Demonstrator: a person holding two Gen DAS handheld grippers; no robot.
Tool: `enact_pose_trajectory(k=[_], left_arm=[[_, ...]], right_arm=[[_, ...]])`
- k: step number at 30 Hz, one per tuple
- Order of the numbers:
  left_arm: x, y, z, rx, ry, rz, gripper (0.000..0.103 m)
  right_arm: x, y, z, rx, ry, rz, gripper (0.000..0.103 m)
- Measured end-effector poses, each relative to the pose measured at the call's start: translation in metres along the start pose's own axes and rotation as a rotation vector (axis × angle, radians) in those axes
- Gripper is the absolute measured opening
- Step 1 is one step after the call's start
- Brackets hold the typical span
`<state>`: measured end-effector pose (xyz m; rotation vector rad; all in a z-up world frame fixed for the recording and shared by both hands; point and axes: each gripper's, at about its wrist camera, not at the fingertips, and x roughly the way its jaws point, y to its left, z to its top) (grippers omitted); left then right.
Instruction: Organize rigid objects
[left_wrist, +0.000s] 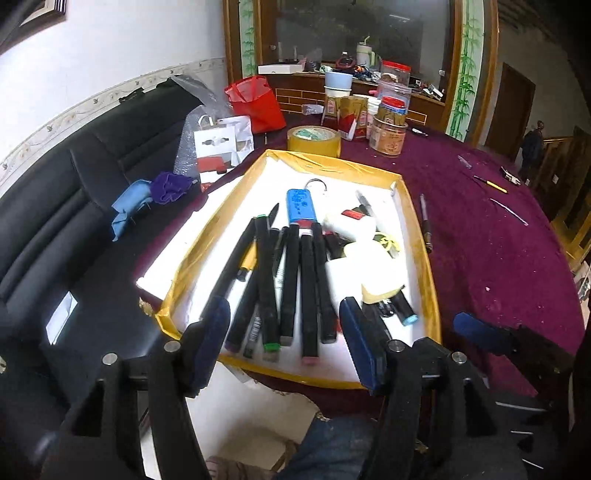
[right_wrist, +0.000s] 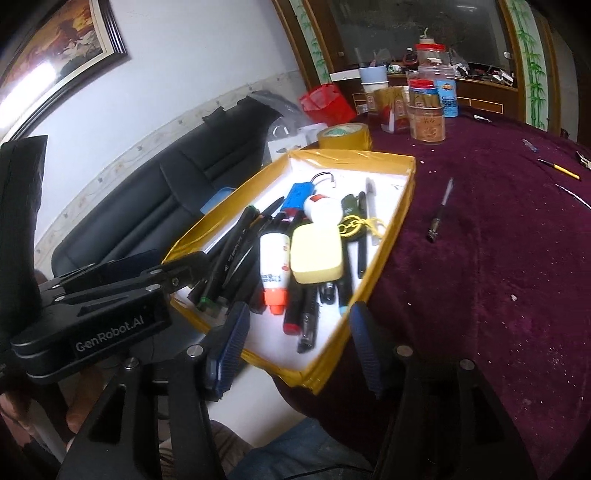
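A shallow yellow-rimmed box (left_wrist: 423, 236) with a white floor sits on the purple table and holds several black markers (left_wrist: 288, 280), a blue flat tool (left_wrist: 301, 205), white blocks (left_wrist: 351, 273) and a pale yellow case (right_wrist: 316, 254). The box also shows in the right wrist view (right_wrist: 402, 195), with a white tube with an orange cap (right_wrist: 274, 271). My left gripper (left_wrist: 286, 347) is open and empty over the box's near edge. My right gripper (right_wrist: 299, 347) is open and empty at the box's near right corner. A loose pen (right_wrist: 441, 210) lies on the cloth right of the box.
A tape roll (left_wrist: 314, 140), jars (left_wrist: 389, 134) and cartons stand behind the box. A red bag (left_wrist: 255, 103) and a black sofa (left_wrist: 55, 214) are to the left. A yellow pencil (left_wrist: 491, 184) and small items lie on the purple cloth (left_wrist: 491, 258) at right.
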<state>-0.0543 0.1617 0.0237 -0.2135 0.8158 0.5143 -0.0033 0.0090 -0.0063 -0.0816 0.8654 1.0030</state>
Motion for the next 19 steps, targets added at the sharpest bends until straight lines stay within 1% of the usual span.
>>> enact_pose_trajectory(k=[5,15,18,19], left_arm=[[-0.007,-0.006,-0.001,0.014,-0.026,0.023,0.062],[-0.007,-0.011,-0.004,0.026,-0.025,0.037,0.062],[-0.006,-0.014,-0.006,0.051,-0.032,0.038,0.066],[-0.005,-0.015,-0.007,0.063,-0.034,0.047,0.066]], right_arm=[[-0.004,-0.004,-0.003,0.017,-0.004,0.001,0.051],[0.0,0.005,-0.005,-0.011,0.012,-0.01,0.052],[0.003,0.004,-0.006,-0.008,0.02,-0.013,0.052],[0.004,0.004,-0.006,-0.009,0.023,-0.014,0.052]])
